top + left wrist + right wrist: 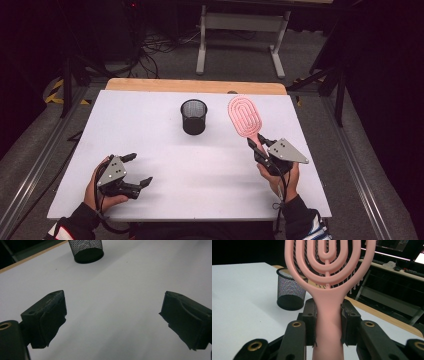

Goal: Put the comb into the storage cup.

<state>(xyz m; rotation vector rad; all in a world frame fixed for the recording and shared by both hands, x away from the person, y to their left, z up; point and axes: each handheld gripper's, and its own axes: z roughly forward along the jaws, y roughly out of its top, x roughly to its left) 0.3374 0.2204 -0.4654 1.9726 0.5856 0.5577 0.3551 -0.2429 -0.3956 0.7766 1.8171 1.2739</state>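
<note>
Right gripper (256, 143): held in the person's right hand (280, 177) at the right side of the table, near its front edge; its jaws are clamped on the handle of the pink hairbrush, one black pad pressing each side, as the right gripper view shows (328, 325).

Pink hairbrush (243, 116): an oval head of concentric looped ribs on a straight handle; lifted clear of the table surface, with the head pointing away from the person and toward the far edge. In the right gripper view (329, 277) the head rises upright above the jaws, and pale bristles show behind the ribs.

Left gripper (140, 170): held in the person's left hand (100, 192) at the front left of the table; its jaws stand wide apart with nothing between them. The left gripper view (112, 317) shows bare white surface between the two black pads.

Mesh cup (193, 116): a black wire-mesh cylinder, standing upright with its mouth open upward, on the far middle of the table; it lies just left of the hairbrush head and well apart from both grippers.

Table (165, 165): a white board with a wooden strip along its far edge.

Sleeves (305, 222): dark cuffs with striped fabric at the bottom of the high view.
</note>
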